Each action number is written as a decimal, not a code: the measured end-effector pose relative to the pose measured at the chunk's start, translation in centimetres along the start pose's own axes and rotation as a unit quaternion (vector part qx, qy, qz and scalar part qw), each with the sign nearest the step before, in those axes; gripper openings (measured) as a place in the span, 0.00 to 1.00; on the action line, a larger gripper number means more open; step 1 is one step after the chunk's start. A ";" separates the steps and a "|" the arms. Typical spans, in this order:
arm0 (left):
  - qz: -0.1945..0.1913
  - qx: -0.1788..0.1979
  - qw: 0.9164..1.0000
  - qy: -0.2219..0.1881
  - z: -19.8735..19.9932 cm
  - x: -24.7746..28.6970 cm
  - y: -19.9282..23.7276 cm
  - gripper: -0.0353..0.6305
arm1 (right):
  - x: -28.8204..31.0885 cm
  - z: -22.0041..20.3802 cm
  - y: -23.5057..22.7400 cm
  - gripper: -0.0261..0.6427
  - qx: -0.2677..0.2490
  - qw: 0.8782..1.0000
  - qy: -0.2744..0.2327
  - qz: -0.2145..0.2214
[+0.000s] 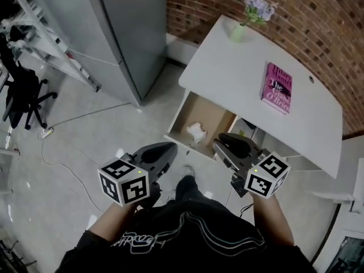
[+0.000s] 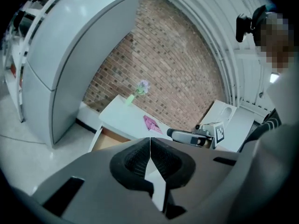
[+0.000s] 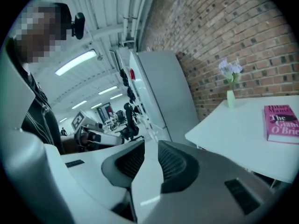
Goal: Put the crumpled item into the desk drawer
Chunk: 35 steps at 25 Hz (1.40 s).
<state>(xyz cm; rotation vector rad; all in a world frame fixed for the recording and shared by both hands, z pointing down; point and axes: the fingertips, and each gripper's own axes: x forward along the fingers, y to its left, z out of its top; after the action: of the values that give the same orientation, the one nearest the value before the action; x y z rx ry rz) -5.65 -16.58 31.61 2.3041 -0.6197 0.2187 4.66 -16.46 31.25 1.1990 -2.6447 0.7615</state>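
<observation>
A white crumpled item (image 1: pixel 196 132) lies inside the open wooden drawer (image 1: pixel 183 110) of the white desk (image 1: pixel 239 78). Both grippers hover in front of the drawer, close to the person's body and clear of the item. My left gripper (image 1: pixel 170 148) points towards the drawer's front edge; in its own view the pads (image 2: pixel 150 146) meet with nothing between them. My right gripper (image 1: pixel 223 140) is level with the drawer's right corner; its jaws (image 3: pixel 151 155) stand a narrow gap apart and hold nothing. The item is hidden in both gripper views.
A pink book (image 1: pixel 277 87) lies on the desk's right part and a green vase with purple flowers (image 1: pixel 242 27) stands at its far corner. A tall grey cabinet (image 1: pixel 114 33) stands left of the desk, with a black office chair (image 1: pixel 23 95) and a floor cable further left.
</observation>
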 end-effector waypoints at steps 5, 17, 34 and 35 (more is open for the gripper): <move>-0.048 0.056 0.997 -0.027 3.1 -2.3 -6.5 0.09 | -4.3 3.6 5.7 0.14 -0.008 0.998 -0.060 0.034; -0.128 0.168 0.975 -0.064 5.3 -7.3 -17.1 0.09 | -10.9 6.7 13.6 0.12 -0.043 0.988 -0.142 0.040; -0.148 0.179 0.971 -0.057 3.7 -7.9 -18.3 0.09 | -11.4 4.9 15.0 0.12 -0.041 0.989 -0.140 0.022; -0.150 0.178 0.971 -0.057 3.6 -7.8 -18.2 0.09 | -11.3 4.9 15.0 0.12 -0.041 0.989 -0.139 0.022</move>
<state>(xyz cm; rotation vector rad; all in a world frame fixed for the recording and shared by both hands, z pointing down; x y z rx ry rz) -3.49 -4.93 15.33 2.7368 -0.2954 0.0548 1.67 -3.05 17.56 1.3157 -2.9007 0.5168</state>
